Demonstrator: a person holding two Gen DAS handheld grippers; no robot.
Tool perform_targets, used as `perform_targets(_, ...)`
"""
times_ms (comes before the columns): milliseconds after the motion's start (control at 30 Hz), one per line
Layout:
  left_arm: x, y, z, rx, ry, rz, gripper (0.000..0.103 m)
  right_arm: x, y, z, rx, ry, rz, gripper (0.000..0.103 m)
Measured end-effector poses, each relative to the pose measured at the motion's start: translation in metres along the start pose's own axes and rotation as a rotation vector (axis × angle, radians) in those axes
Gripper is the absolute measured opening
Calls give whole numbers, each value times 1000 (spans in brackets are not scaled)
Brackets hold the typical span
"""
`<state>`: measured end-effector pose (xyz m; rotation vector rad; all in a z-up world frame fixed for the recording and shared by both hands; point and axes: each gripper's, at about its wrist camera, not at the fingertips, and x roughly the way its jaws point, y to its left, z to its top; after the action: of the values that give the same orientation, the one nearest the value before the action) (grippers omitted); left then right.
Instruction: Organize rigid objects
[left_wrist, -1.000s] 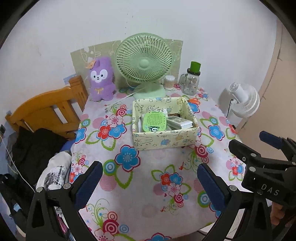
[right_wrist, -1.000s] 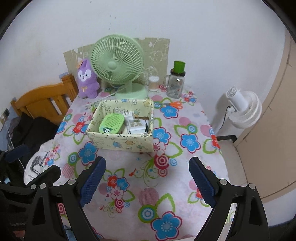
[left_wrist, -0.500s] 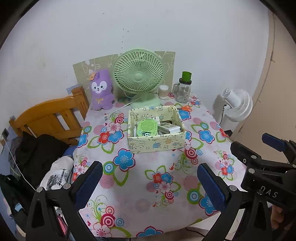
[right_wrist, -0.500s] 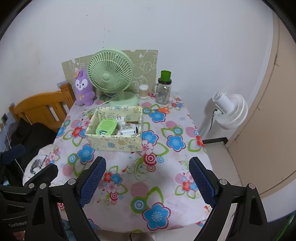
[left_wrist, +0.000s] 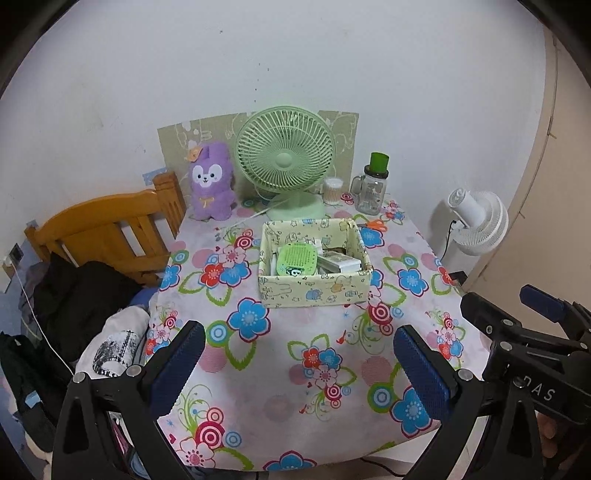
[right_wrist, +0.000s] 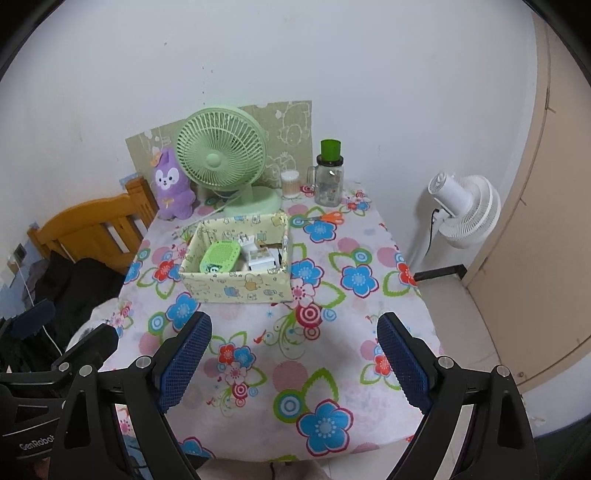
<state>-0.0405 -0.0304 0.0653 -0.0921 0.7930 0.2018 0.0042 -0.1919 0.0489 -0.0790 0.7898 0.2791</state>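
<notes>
Both the left gripper (left_wrist: 298, 367) and right gripper (right_wrist: 294, 362) hung wide open and empty above the near table edge, well short of the patterned storage box (left_wrist: 314, 288) holding one green perforated case (left_wrist: 297, 259). I'd fetch the single orange scissors (right_wrist: 327, 218) next, approaching low. Two fans stood by.

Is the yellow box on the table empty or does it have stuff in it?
It has stuff in it. The yellow box is open-topped, and a green gadget and white items lie inside.
</notes>
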Motion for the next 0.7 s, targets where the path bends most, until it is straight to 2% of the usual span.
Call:
perform_targets(300,-5,-2,2,7,-19,6,103,-4,2,3,2,-20,-10,93)
perform_targets(500,-11,-4,1,28,-45,42,103,-5,2,3,1,-18,-10,93)
perform_targets(700,-11,-3,0,15,-37,42,103,-6,4,3,-4,-19,-15,93)
